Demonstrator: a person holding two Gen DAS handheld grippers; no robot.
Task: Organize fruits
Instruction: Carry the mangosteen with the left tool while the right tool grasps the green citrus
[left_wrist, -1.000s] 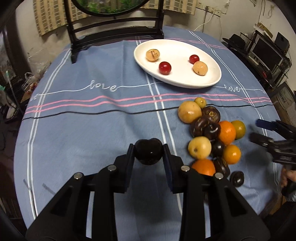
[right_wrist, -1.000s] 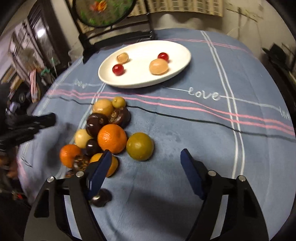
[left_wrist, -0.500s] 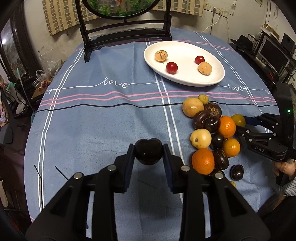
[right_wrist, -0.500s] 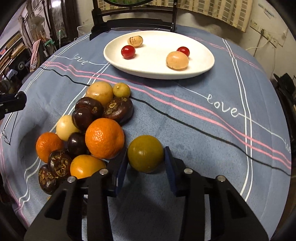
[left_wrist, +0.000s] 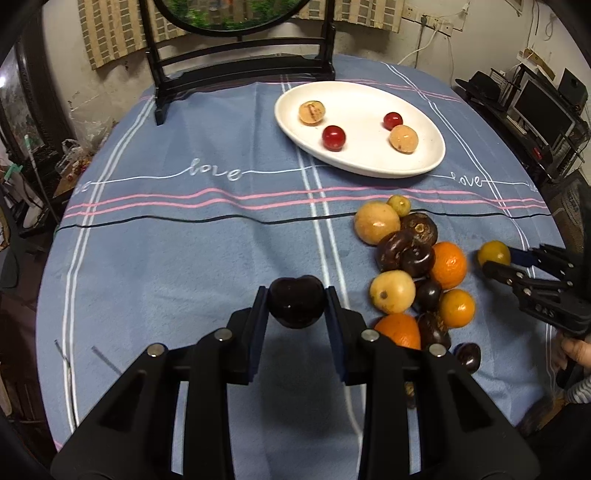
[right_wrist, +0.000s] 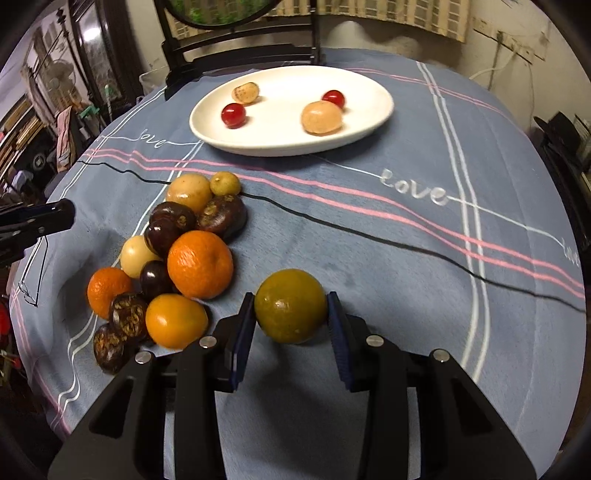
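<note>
Left wrist view: your left gripper (left_wrist: 296, 301) clamps a dark fruit (left_wrist: 295, 301).
Right wrist view: your right gripper (right_wrist: 290, 314) grasps a greenish fruit (right_wrist: 290, 305) beside the fruit pile (right_wrist: 162, 258).
Far edge: white plate (right_wrist: 376, 110) holding four fruits, before a dark mirror stand (left_wrist: 240, 70).
Writing: "love" stitched on the tablecloth (left_wrist: 221, 236).

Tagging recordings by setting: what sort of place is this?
Probably a lived-in home room: a round table under a blue "love" tablecloth, a white oval plate with fruit, and a computer monitor on cluttered shelving.
</note>
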